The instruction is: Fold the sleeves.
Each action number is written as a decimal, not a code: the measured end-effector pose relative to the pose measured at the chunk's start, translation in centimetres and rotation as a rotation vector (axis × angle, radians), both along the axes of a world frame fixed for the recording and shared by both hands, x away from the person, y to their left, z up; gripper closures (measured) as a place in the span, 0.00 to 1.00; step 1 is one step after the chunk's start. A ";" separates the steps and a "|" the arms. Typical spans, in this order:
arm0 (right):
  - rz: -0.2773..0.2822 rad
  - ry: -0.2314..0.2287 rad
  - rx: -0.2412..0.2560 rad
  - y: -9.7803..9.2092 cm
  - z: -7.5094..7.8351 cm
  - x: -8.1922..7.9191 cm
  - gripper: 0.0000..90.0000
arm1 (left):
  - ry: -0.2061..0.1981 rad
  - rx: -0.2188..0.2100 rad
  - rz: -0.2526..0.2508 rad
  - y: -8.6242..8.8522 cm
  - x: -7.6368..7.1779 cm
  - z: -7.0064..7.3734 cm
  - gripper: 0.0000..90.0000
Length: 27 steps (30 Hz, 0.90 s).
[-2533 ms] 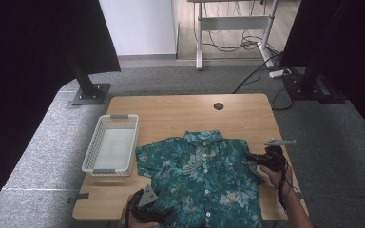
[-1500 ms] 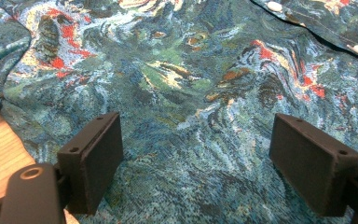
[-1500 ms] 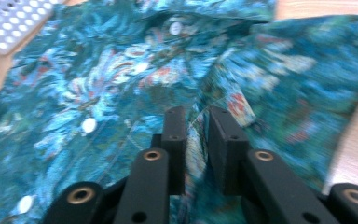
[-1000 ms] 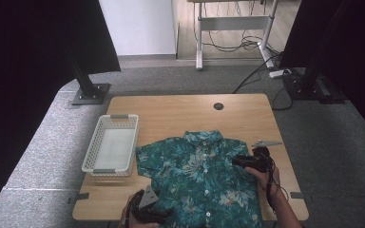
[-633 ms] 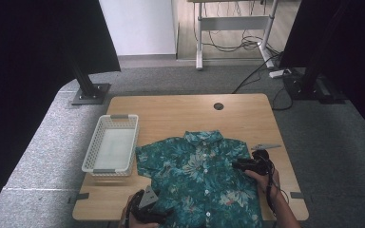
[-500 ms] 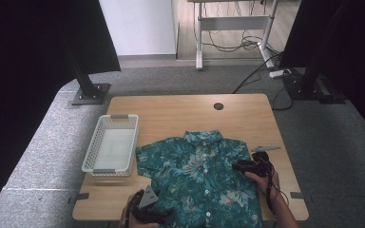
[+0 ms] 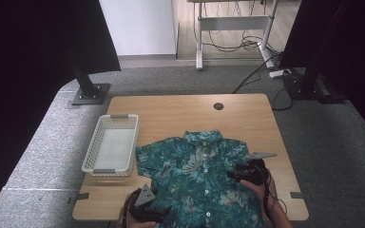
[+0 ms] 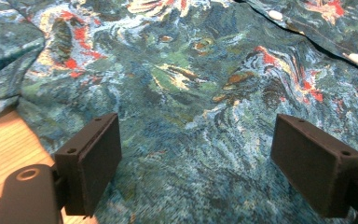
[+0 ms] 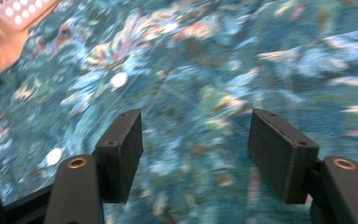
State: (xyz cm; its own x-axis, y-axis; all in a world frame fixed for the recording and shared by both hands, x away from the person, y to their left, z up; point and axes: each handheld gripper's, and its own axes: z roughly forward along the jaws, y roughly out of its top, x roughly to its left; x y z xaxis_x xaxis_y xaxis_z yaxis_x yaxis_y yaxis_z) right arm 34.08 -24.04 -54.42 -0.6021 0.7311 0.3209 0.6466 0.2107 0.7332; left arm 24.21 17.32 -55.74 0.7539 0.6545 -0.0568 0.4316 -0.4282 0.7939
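Observation:
A teal flower-print shirt [image 7: 197, 175] lies flat on the wooden table [image 7: 180, 111], collar toward the far side. My left gripper [image 7: 159, 214] sits at the shirt's near left hem; its own view shows the jaws wide apart over the cloth [image 8: 200, 107], nothing between them. My right gripper [image 7: 233, 174] rests over the shirt's right side, pointing left. In the right gripper view the jaws stand open just above the blurred fabric [image 9: 214, 70], with white buttons [image 9: 119, 80] to the left.
A white mesh basket [image 7: 110, 150] stands on the table to the left of the shirt. A cable hole [image 7: 218, 106] sits near the far edge. Bare wood runs across the table's far half. Black stands and cables are on the floor beyond.
My right gripper has moved from the shirt's right sleeve edge leftward and inward over the cloth. The left gripper has stayed at the near hem.

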 end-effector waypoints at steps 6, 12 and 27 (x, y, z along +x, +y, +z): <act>0.042 -0.033 -0.049 2.2 0.4 -1.5 0.34 | -0.004 -0.004 0.026 0.5 0.1 0.3 0.17; 0.058 -0.062 -0.069 4.0 0.2 -2.8 0.31 | -0.003 0.000 0.046 0.7 0.2 0.2 0.17; 0.026 -0.073 -0.083 4.4 -1.4 -3.8 0.30 | 0.002 0.008 0.076 1.0 0.4 0.1 0.17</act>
State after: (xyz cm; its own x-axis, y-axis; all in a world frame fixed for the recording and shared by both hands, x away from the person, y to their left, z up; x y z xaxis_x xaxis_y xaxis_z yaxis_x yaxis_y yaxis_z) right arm 30.29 -19.67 -55.78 -0.6408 0.7372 0.2141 0.5855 0.2889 0.7575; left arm 24.59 18.28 -55.65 0.7018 0.7105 -0.0527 0.4646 -0.4003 0.7898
